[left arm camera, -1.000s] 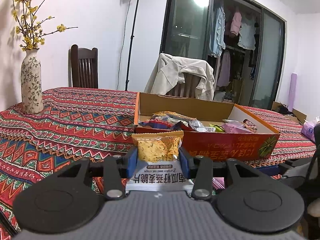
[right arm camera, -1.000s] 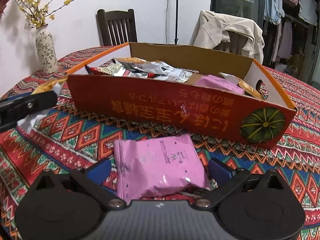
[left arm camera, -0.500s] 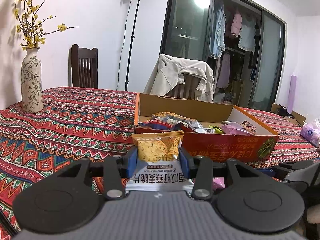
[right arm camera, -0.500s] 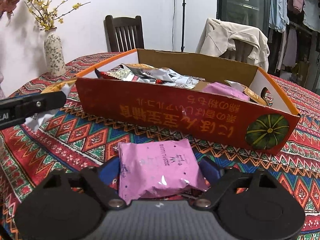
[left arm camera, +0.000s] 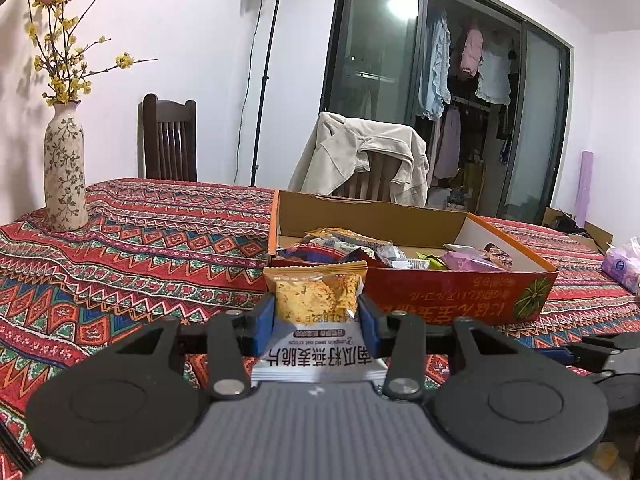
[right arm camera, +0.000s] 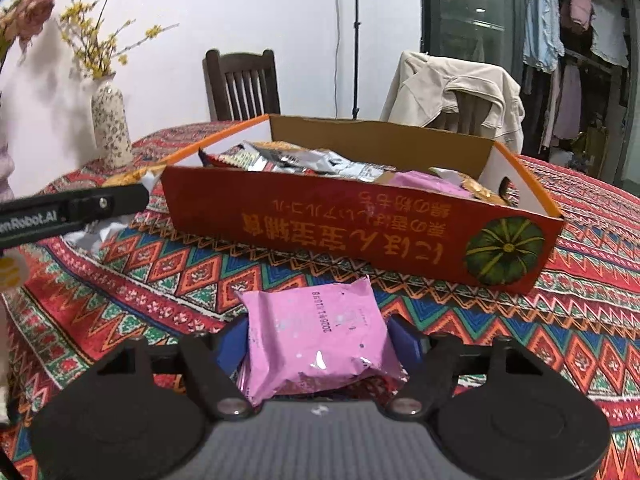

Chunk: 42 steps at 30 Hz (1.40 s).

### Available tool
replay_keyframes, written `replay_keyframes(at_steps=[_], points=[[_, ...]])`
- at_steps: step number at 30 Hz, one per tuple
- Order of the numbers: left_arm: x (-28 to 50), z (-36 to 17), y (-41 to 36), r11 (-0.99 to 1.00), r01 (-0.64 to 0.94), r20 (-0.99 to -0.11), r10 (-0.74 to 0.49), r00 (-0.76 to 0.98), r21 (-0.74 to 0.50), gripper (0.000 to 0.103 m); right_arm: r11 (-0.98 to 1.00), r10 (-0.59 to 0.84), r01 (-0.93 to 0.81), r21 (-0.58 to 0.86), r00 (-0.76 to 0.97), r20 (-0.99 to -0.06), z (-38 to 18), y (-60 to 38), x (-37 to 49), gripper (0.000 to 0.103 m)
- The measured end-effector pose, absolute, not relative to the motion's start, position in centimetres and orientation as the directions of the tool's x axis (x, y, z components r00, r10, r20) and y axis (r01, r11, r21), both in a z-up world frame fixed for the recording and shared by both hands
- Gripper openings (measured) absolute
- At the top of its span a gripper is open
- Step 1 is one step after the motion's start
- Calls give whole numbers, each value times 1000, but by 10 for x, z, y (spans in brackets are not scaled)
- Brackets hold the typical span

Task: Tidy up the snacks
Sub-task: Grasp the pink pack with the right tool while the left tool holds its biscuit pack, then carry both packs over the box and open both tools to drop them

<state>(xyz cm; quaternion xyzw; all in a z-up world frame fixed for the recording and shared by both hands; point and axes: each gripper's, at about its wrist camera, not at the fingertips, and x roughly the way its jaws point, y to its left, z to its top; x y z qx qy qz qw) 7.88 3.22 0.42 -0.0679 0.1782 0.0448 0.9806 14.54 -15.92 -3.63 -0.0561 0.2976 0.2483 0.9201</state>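
My left gripper (left arm camera: 317,316) is shut on a white and yellow crisps packet (left arm camera: 316,304), held in front of the red cardboard box's (left arm camera: 452,292) left corner. My right gripper (right arm camera: 318,340) is shut on a pink snack packet (right arm camera: 316,336), held above the tablecloth short of the box's (right arm camera: 360,224) front wall. The box holds several snack packets (right arm camera: 312,164). The left gripper's finger and its packet also show at the left in the right wrist view (right arm camera: 80,208).
A patterned vase with yellow flowers (left arm camera: 64,168) stands at the table's far left. Two chairs (left arm camera: 170,140) stand behind the table, one with a beige jacket (left arm camera: 360,156). A purple tissue pack (left arm camera: 620,268) lies at the right.
The right gripper has risen and shifted with the pink packet, so the box looks lower and farther. The left gripper has risen a little with the crisps packet.
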Motion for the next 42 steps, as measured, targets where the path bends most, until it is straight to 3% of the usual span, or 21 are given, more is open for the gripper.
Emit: replay_keyframes(at_steps=[27, 42], points=[[102, 74, -5, 995, -79, -263, 62, 963, -54, 44, 899, 433, -427, 102, 827, -360, 31, -191, 149, 73], [164, 92, -12, 990, -119, -252, 97, 963, -71, 44, 930, 364, -359, 81, 866, -344, 51, -182, 207, 74]])
